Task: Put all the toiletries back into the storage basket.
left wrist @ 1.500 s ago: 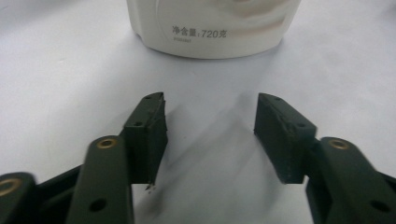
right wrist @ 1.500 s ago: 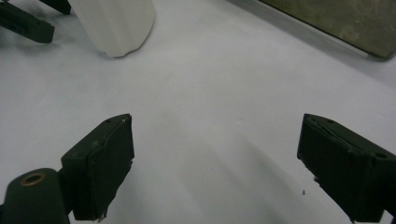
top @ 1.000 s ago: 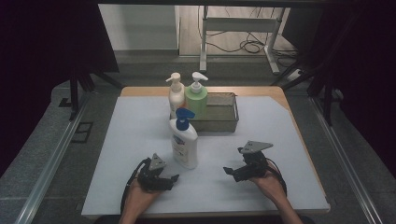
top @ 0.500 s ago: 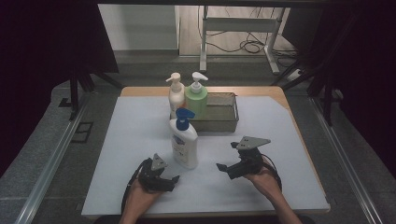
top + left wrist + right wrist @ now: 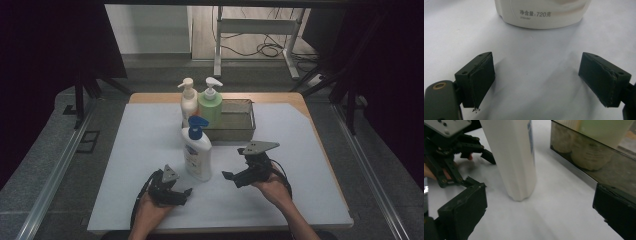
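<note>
While your two hands come in from the bottom of the high view, the white bottle with the blue pump [image 5: 196, 150] stands upright in the middle of the frame, on the pale sheet [image 5: 310, 190] that covers the table.

Your left gripper [image 5: 186, 192] sits low and a bit left of the middle, just beside the foot of that bottle. Its jaws have just been opening, and now they stand wide apart with nothing between them — in the left gripper view you see bare sheet between the two black pads [image 5: 482, 78], and the bottom of the bottle [image 5: 541, 12] at the top of the frame, close ahead but not touched.

Your right gripper [image 5: 228, 175] is lower right of the middle, lifted off the sheet, with its jaws pointing left at the bottle. They are spread wide too and hold nothing. In the right gripper view the bottle [image 5: 511, 157] stands upper left of the middle, and your left gripper [image 5: 451, 152] shows behind it in the upper left corner.

Just behind the bottle, a bit above the middle of the high view, is a metal tray [image 5: 242, 131]. A cream pump bottle [image 5: 188, 100] and a green pump bottle [image 5: 210, 104] stand at its left end — side by side.
</note>
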